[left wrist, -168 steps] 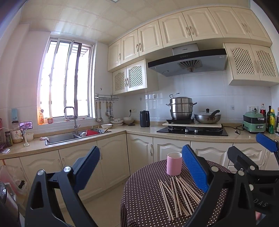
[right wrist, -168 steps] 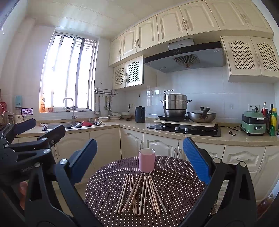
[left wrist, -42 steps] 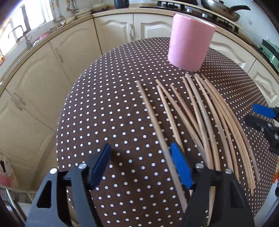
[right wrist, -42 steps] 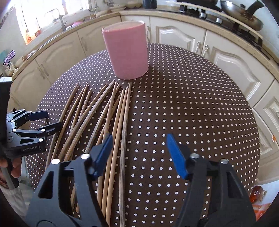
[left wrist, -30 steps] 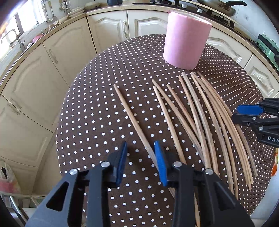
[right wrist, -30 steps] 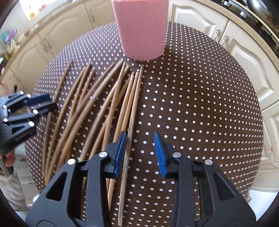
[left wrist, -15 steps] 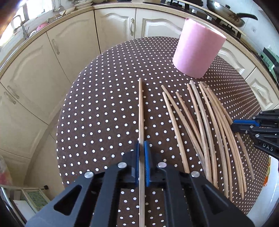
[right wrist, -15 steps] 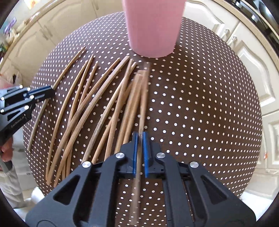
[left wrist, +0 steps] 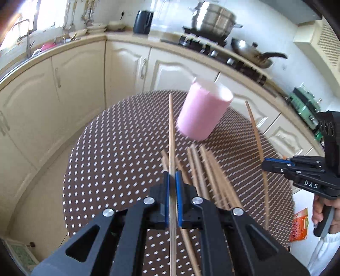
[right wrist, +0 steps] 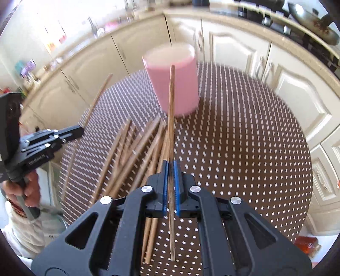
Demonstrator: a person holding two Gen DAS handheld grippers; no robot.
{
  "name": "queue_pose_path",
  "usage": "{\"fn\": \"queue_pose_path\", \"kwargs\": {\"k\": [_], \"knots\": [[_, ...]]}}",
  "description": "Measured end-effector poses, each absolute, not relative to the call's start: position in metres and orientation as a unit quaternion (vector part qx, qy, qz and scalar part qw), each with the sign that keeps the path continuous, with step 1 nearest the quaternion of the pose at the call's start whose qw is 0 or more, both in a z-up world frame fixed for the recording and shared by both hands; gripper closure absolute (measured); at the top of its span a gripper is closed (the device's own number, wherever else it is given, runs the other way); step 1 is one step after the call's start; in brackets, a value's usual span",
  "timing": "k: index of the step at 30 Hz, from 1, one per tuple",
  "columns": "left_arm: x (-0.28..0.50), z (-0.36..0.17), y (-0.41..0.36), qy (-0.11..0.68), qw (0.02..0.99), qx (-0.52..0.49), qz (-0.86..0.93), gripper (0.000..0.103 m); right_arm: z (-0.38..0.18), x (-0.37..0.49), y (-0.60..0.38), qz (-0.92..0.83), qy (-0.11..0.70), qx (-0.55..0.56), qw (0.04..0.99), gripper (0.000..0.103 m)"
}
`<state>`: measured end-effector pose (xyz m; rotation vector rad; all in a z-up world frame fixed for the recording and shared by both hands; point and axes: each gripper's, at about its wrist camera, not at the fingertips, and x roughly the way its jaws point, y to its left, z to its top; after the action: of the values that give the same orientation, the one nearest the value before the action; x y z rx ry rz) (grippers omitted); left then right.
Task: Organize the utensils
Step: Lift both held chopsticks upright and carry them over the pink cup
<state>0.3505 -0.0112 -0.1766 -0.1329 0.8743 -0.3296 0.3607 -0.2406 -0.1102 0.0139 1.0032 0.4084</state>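
Observation:
My left gripper [left wrist: 172, 176] is shut on one wooden chopstick [left wrist: 171, 131], held clear of the table and pointing away toward the pink cup [left wrist: 204, 112]. My right gripper [right wrist: 171, 165] is shut on another chopstick [right wrist: 171, 102], whose tip lies in front of the pink cup [right wrist: 184, 85]. Each gripper appears in the other's view: the right gripper [left wrist: 265, 164] with its stick [left wrist: 255, 131], the left gripper [right wrist: 81, 129] with its stick [right wrist: 97, 95]. Several loose chopsticks [right wrist: 131, 152] lie fanned on the brown dotted round table [right wrist: 244, 159], below the cup.
Cream cabinets and a counter curve behind the table, with a steel pot [left wrist: 212, 19], a pan [left wrist: 252, 53] and a black kettle [left wrist: 142, 22]. An orange packet [left wrist: 299, 225] lies on the floor by the table's right edge. A person's hand [right wrist: 31, 189] grips the left handle.
Both grippers closed from open, each on one chopstick, and rose from the table with the sticks lifted. The view now tilts up toward the cup and counter.

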Motion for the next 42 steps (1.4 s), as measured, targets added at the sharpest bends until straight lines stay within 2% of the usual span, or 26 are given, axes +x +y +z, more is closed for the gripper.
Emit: {"fn": "queue_pose_path", "kwargs": {"k": [11,20,25,33,42], "knots": [[0.365,-0.115,-0.067,0.295,0.931,-0.048,-0.209,0.097,-0.036,0.346,-0.261,0.240,0.368,0.052,0.897,0.097],[0.404,-0.069,-0.090,0.159,0.959,-0.099,-0.214,0.097,0.011,0.370,-0.247,0.230,0.266,0.066,0.934,0.097],[0.427,-0.057,-0.099,0.090,0.968,-0.122,-0.198,0.097,0.023,0.394,-0.248,0.218,0.235,0.076,0.944,0.097],[0.455,-0.060,-0.111,0.046,0.977,-0.115,-0.175,0.097,0.025,0.421,-0.255,0.189,0.193,0.087,0.959,0.097],[0.472,-0.092,-0.112,0.070,0.980,-0.098,-0.159,0.097,-0.009,0.440,-0.254,0.179,0.206,0.088,0.958,0.097]]}}
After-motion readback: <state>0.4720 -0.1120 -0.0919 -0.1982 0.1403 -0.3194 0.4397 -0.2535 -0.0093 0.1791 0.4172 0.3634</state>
